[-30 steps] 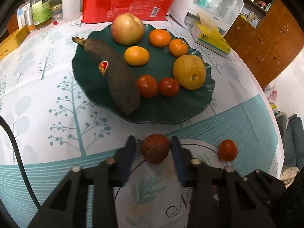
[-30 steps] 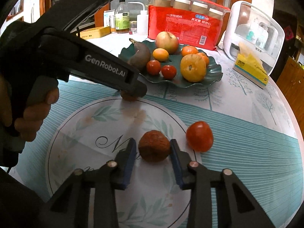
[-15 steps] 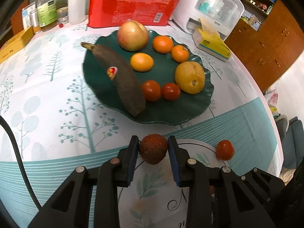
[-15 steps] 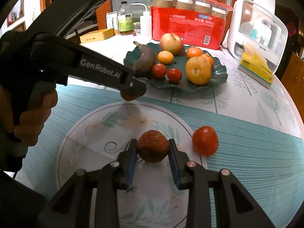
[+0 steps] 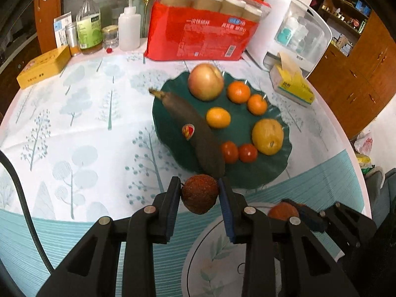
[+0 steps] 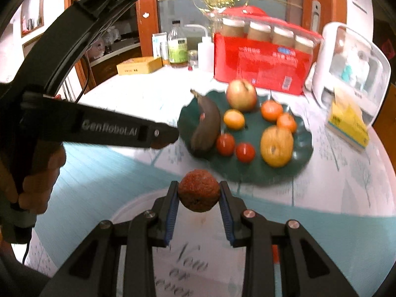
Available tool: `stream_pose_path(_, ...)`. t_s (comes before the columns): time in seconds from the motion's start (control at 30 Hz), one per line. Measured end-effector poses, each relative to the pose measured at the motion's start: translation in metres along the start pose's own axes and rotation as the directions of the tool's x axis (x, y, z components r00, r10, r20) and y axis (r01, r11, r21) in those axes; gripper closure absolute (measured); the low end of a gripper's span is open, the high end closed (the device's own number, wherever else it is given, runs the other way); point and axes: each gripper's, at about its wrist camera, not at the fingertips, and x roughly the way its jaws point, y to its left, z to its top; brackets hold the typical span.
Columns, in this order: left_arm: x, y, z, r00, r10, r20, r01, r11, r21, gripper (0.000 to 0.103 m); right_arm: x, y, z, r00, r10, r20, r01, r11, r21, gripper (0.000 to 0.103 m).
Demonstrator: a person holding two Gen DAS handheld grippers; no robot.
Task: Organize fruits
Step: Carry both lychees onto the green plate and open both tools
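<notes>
Left gripper [image 5: 200, 194]: jaws clamped on a rough reddish-brown fruit [image 5: 200, 193], lower centre of the left wrist view, just below the near rim of the green plate [image 5: 269, 173]. Right gripper [image 6: 199, 194]: jaws clamped on a second brown fruit [image 6: 199, 190], lower centre of the right wrist view, raised off the bench [image 6: 104, 173]. Plate at centre right holds a dark banana [image 5: 195, 136], an apple [image 5: 206, 82], oranges and two tomatoes [image 5: 238, 152]. Red package [image 5: 200, 39] at upper centre.
</notes>
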Motion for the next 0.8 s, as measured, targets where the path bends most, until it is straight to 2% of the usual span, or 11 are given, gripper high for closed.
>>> stream_pose_path(0.2, -0.015, -0.009, 0.027, 0.999, 0.021, 0.045, -0.024, 0.998, 0.056, 0.073, 0.003, -0.011, 0.028, 0.999, -0.017, 0.037, 0.017, 1.0, 0.007, 0.071)
stream_pose_path(0.53, -0.027, -0.018, 0.073, 0.989, -0.006, 0.147, -0.005, 0.997, 0.079, 0.073, 0.008, -0.042, 0.06, 0.992, -0.094, 0.085, 0.089, 0.994, 0.063, 0.071)
stream_pose_path(0.67, -0.022, -0.02, 0.08, 0.989, -0.012, 0.147, 0.0, 0.997, 0.082, 0.073, 0.013, -0.051, 0.069, 0.989, -0.114, 0.09, 0.108, 0.992, 0.066, 0.071)
stream_pose_path(0.8, -0.007, -0.022, 0.082, 0.993, -0.027, 0.112, 0.018, 0.997, 0.079, 0.073, 0.019, -0.06, 0.07, 0.99, -0.112, 0.086, 0.105, 0.991, 0.082, 0.071)
